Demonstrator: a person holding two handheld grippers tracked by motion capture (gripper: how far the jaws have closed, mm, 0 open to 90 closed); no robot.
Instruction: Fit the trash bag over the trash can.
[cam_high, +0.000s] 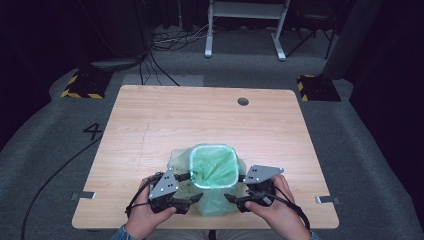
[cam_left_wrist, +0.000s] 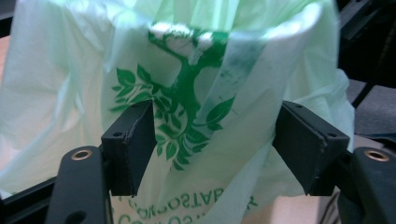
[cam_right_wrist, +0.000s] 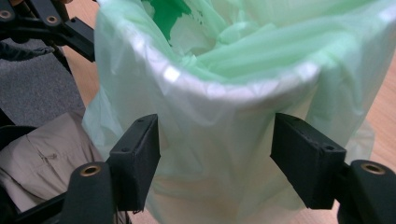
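Both hands come in from the near edge, each holding a tool. The left tool (cam_high: 192, 176) and the right tool (cam_high: 243, 178) face each other, jaws spread wide apart, gripping nothing.

Thin translucent green plastic bag (cam_high: 215, 172), faintly glossy, matt pale wood-grain table (cam_high: 165, 120), matt black claws

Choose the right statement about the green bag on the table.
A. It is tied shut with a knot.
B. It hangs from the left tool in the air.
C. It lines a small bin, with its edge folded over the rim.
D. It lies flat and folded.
C: the bag stands open, its edge turned down over the bin's rim, and both tools are open beside it.
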